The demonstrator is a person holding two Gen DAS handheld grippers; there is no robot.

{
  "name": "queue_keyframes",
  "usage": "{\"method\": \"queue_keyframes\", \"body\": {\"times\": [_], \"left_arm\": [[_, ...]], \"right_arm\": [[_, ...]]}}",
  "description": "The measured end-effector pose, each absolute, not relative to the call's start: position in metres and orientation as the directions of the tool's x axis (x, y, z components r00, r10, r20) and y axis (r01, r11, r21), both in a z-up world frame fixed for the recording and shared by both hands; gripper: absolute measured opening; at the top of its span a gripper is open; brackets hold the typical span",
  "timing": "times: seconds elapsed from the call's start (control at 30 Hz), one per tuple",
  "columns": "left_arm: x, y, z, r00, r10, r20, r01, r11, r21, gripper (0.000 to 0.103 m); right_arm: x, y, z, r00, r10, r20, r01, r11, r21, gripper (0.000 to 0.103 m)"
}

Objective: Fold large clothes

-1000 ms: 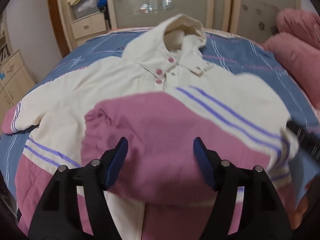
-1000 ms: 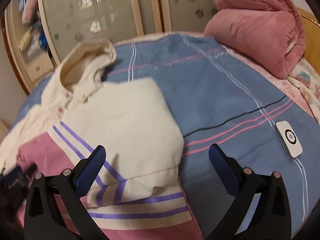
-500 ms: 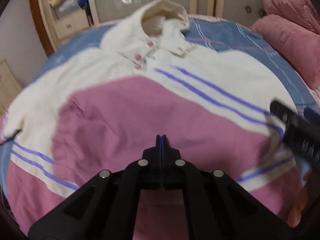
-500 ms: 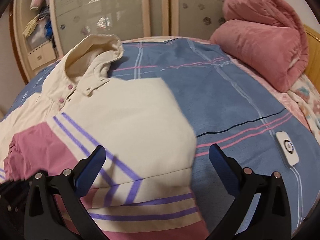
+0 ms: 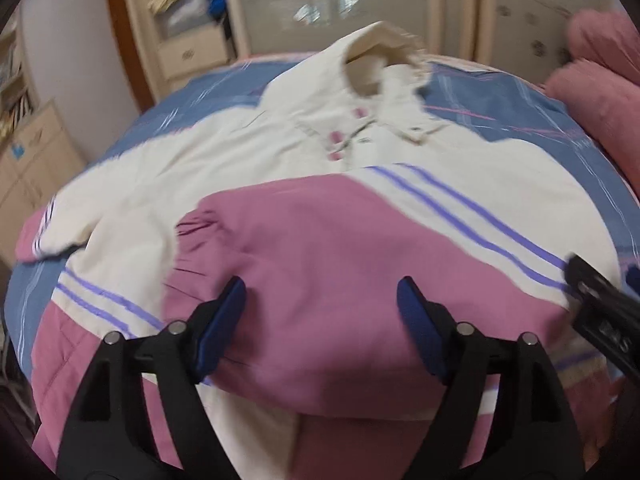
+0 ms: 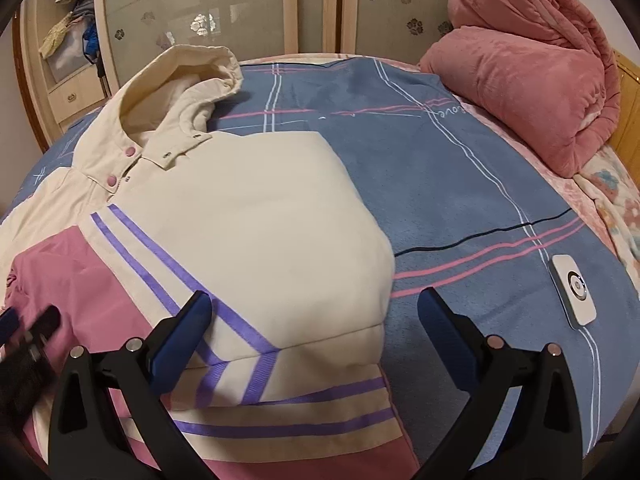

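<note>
Now wide apart again, left gripper [image 5: 320, 304], pinched tight half a second ago, empty above jacket [image 5: 320, 248] on bed [image 6: 440, 184]. Right gripper [image 6: 316, 320] likewise wide, holding nothing. Right sleeve [image 6: 280, 220] folded across chest; other sleeve likely next.

The jacket [image 6: 248, 232] is matt cloth, cream and pink, softly padded, with glossier purple ribbon stripes. Lower right, the bedspread [image 6: 460, 184] looks a short-napped fleece (faintly fuzzy). The rolled quilt [image 6: 528, 80] upper right is plush. Wardrobe doors [image 6: 200, 12] behind: frosted glass, pale wood frames.
</note>
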State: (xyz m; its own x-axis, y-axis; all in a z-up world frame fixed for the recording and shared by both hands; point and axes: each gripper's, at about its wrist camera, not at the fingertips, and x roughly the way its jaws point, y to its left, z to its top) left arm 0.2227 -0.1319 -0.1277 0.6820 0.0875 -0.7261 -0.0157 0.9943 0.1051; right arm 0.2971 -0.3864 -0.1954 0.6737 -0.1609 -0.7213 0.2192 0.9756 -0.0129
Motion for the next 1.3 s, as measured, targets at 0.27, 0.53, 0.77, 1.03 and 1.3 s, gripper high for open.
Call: {"method": "queue_keyframes", "body": {"times": [0.27,0.53,0.77,1.03,1.3], "left_arm": [[0.216,-0.164,-0.136,0.626,-0.082,-0.776,0.113,0.993,-0.013,0.086],[0.212,-0.188,-0.144,0.588,-0.162,-0.792,0.232,0.972,-0.026,0.009],[0.211,-0.184,-0.136,0.638,-0.131,-0.758,0.202,0.979,0.001,0.002],[0.228,-0.141,-0.123,0.702,0.098,-0.706,-0.022,0.993,0.116,0.000],[0.221,-0.127,-0.129,0.624,-0.080,-0.777,0.053,0.997,-0.060,0.079]], "right_arm": [[0.300,-0.388,-0.199,0.660,-0.173,-0.731,0.225,0.974,-0.027,0.102],[0.298,-0.387,-0.199,0.660,-0.179,-0.729,0.224,0.974,-0.036,0.102],[0.298,-0.389,-0.197,0.665,-0.177,-0.725,0.225,0.974,-0.032,0.102],[0.294,-0.392,-0.190,0.692,-0.185,-0.698,0.236,0.971,-0.023,0.102],[0.283,-0.432,-0.179,0.723,-0.147,-0.675,0.219,0.976,0.022,0.102]]}}
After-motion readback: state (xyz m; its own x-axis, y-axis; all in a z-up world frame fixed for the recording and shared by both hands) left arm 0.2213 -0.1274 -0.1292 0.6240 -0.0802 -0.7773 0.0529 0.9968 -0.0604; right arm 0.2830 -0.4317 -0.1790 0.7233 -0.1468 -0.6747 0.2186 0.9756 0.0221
